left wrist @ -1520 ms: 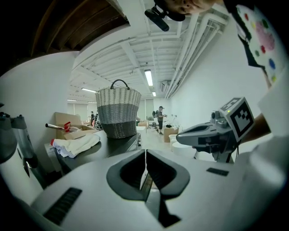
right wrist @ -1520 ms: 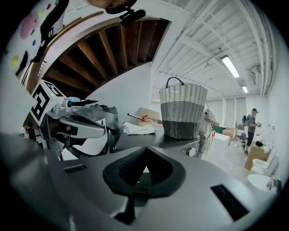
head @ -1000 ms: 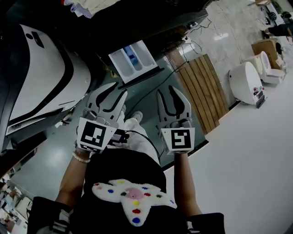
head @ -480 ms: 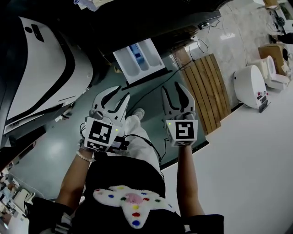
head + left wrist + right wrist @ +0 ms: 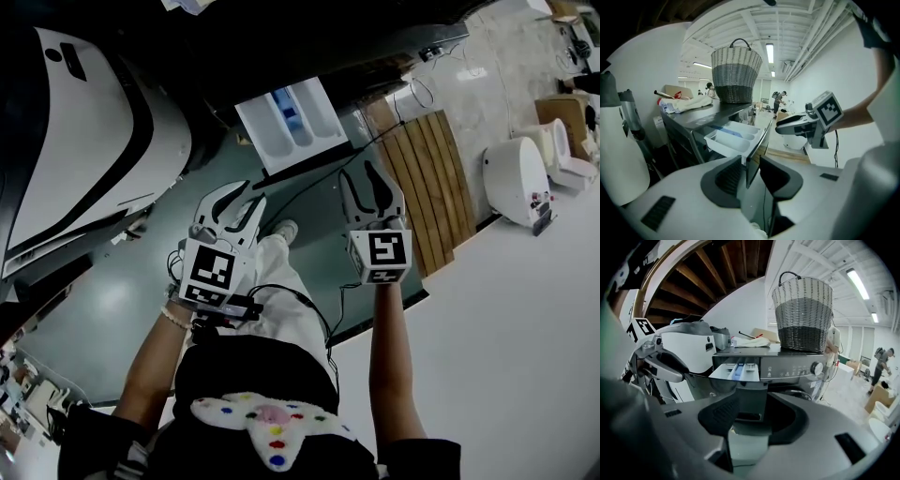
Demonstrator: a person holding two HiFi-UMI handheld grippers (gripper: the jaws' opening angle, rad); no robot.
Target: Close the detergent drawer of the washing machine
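The detergent drawer (image 5: 298,125) stands pulled well out of the front of the washing machine (image 5: 787,366), its white compartments and blue insert open to view, so the closing is not yet begun and this looks like the approach. Both tools hang short of it, well apart from its front panel. The left hand-held gripper (image 5: 240,197) has its jaws spread with nothing in them; only the far drawer shows through the gap. The right hand-held gripper (image 5: 363,174) has just been opening its jaws, which stand wide and empty, lined up on the drawer in its own view. Next, I judge, one gripper must reach the drawer's front panel, meet it near the middle and push straight along the slide until it sits flush; which gripper is meant to push is hard to tell, though the right seems better squared to it
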